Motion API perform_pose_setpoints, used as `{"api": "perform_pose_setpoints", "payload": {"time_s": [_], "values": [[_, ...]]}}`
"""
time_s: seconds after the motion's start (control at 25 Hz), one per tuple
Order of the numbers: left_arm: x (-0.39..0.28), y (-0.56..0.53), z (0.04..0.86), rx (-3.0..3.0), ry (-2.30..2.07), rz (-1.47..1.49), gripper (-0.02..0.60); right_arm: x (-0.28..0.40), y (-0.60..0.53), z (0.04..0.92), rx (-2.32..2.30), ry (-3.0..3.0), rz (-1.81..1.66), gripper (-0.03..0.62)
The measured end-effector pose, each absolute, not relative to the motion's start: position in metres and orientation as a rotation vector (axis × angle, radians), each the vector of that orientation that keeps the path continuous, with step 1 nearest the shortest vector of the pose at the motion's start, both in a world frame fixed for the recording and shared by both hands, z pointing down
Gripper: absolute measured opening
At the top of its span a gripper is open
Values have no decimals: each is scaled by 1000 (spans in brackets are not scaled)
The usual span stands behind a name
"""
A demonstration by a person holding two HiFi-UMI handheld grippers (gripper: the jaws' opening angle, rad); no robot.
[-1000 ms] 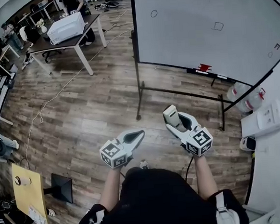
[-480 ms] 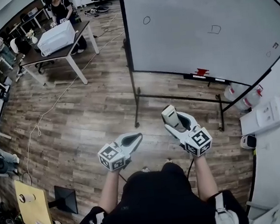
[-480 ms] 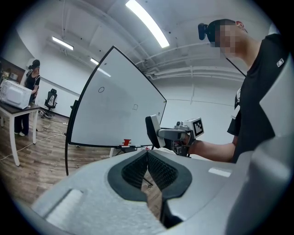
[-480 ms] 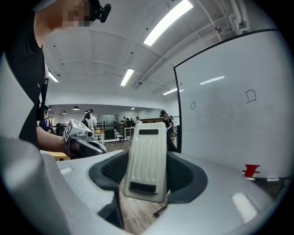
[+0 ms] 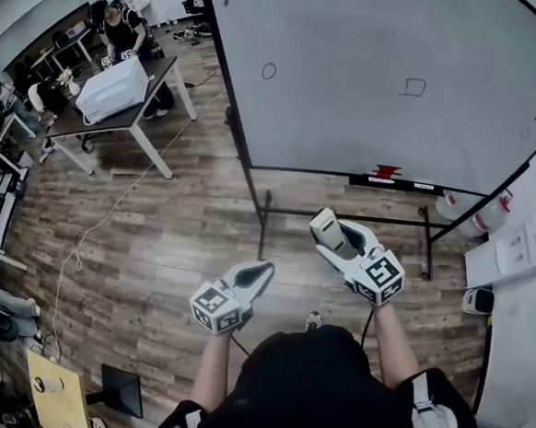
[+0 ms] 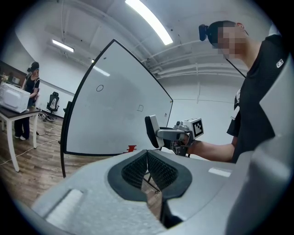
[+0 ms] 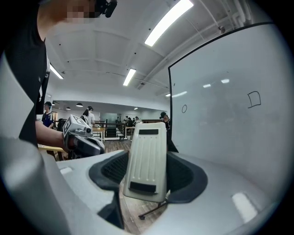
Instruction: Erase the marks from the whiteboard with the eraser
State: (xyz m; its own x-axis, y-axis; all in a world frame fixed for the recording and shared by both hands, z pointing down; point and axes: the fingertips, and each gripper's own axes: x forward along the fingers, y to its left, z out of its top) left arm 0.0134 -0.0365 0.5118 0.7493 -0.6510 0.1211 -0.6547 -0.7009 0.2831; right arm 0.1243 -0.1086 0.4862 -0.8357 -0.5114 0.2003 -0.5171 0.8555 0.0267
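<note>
Eraser [image 7: 146, 160] lengthwise along right gripper [image 5: 346, 240], toward whiteboard [image 5: 377, 71]

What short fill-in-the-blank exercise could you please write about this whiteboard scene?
1. The right gripper holds a ribbed white ___ upright between its jaws.
2. The left gripper, holding nothing, has its jaws ___.
3. In the head view, on the large white whiteboard, the small circle mark lies to the ___ of the square mark.
Missing words: eraser; shut; left.
</note>
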Motion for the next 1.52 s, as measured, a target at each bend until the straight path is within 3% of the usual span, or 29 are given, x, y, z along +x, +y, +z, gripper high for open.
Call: {"api": "perform_pose_setpoints", "payload": {"time_s": [0.28,0.52,1.2,1.52], "values": [[51,-94,507,2644,-1068,-14,12,152,-179,491,748,-2779,-64,262],[46,-126,519,2601,-1062,-19,12,141,-222,485,770,-2714,-175,261],[-72,-283,511,2719,-860,8,12,31,-371,454,1101,-2559,-318,261],[-101,-321,527,2734,-708,47,12,-2,-434,365,1332,-2345,-702,261]]}}
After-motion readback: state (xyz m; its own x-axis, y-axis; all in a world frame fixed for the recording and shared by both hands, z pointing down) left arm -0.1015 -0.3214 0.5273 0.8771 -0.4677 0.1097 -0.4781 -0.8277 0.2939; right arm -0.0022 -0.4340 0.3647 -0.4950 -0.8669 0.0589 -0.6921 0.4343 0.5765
